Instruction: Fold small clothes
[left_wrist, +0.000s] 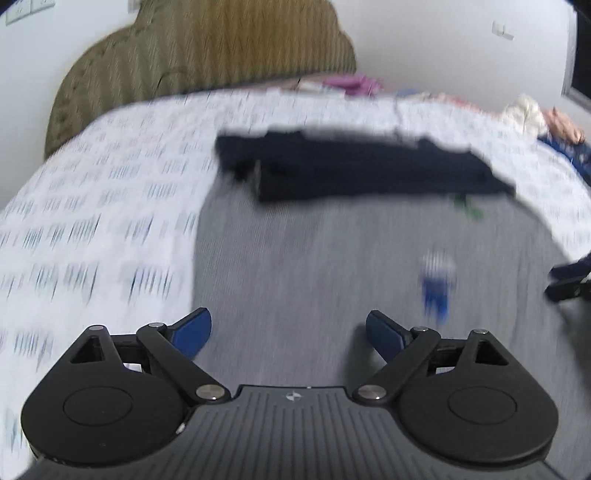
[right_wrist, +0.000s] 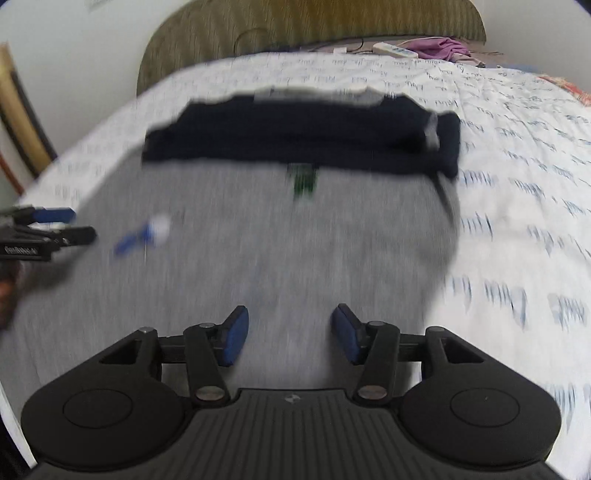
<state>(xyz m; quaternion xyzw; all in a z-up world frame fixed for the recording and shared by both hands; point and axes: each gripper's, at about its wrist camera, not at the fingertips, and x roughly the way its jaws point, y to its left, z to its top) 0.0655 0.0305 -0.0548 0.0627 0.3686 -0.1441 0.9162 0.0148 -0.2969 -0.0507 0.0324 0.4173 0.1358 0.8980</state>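
Both grippers hover low over the grey garment (right_wrist: 258, 251), which lies spread on the bed (right_wrist: 517, 155), its dark navy part (right_wrist: 303, 136) bunched along the far edge toward the headboard (right_wrist: 314, 26). Everything is blurred, so fine detail is lost. The left gripper (left_wrist: 288, 332) has its jaws wide apart with nothing between them, only grey cloth below. The right gripper (right_wrist: 290, 332) matches it, jaws apart and empty, over the near part of the cloth. A small blue-and-white print (left_wrist: 437, 280) sits on the grey, a green mark (right_wrist: 303, 179) just below the navy band. The step looks like taking hold of the near hem. Do it well: pinch a single layer at two matching spots, level with each other, then lift evenly so the fold lands straight.
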